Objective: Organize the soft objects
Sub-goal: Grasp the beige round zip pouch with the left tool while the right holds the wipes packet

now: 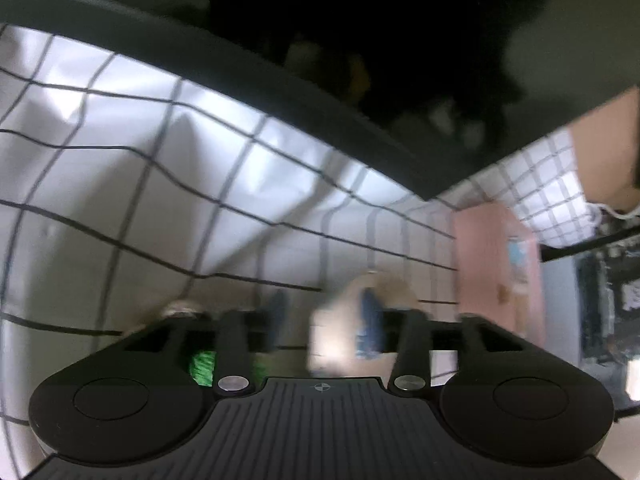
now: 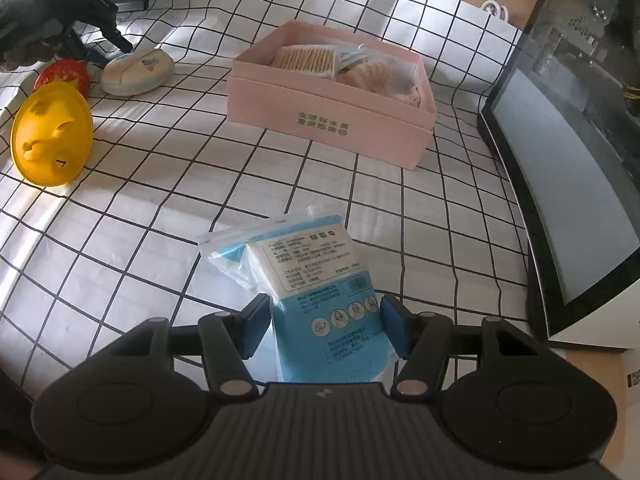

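Observation:
A blue and white soft packet (image 2: 320, 280) lies on the checked cloth (image 2: 160, 208) and runs back between the blue pads of my right gripper (image 2: 325, 326). The pads touch its sides, and it looks pinched narrower there. Farther off stands a pink box (image 2: 332, 120) holding several soft packs. In the far left corner my left gripper (image 2: 112, 50), held by a dark-gloved hand (image 2: 24, 20), hangs over a cream oval pouch (image 2: 136, 70). In the blurred left wrist view my left gripper (image 1: 324, 316) is spread, with the pouch (image 1: 336, 336) between its pads and not pressed. The pink box (image 1: 496, 268) stands to the right.
A yellow bowl-like toy (image 2: 52, 136) and a red round thing (image 2: 62, 76) lie left of the pouch. A dark monitor (image 2: 560, 184) leans along the right edge. A dark panel (image 1: 280, 80) crosses the top of the left wrist view. Something green (image 1: 202, 364) shows under the left fingers.

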